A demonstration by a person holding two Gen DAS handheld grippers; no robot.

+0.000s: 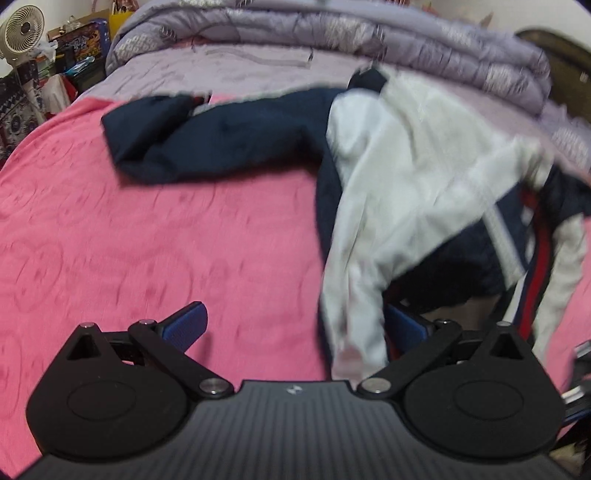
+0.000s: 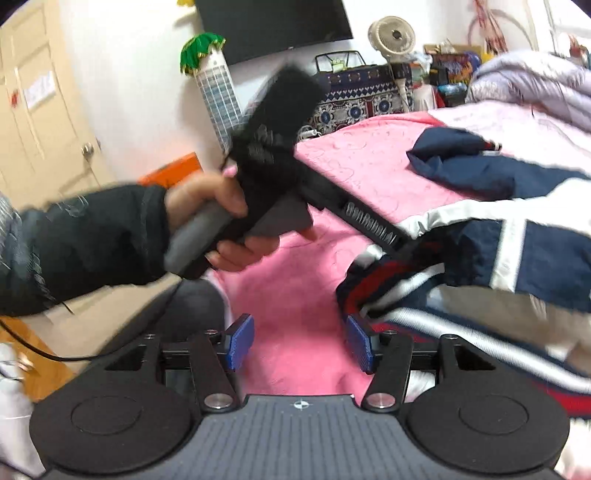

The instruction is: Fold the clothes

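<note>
A bed (image 1: 147,240) covered by a pink blanket (image 2: 295,354) fills both views, with a rolled lilac quilt (image 1: 369,40) along its far side. On the blanket lies the jacket (image 1: 406,166), navy and white with red stripes: one navy sleeve stretches left, the pale lining is turned up, and the right part of the body is bunched.

The left wrist view alone shows the whole spread of the jacket and the left tool (image 1: 295,328), its blue pads far apart. A white fold of the jacket hangs in front of the right pad; whether it touches cannot be told through the blur.

The right wrist view alone shows the person's left hand (image 2: 218,206) in a dark sleeve (image 2: 85,240), holding the handle of the left tool, whose front end reaches into the jacket's striped hem. It also shows the right tool (image 2: 299,347), pads spread over bare blanket, the right pad just beside the hem, nothing between them.

Around the room: a cream door (image 2: 37,110), a dark screen (image 2: 273,26) on the white wall, a patterned chest (image 2: 365,92), a small fan (image 2: 391,37).
</note>
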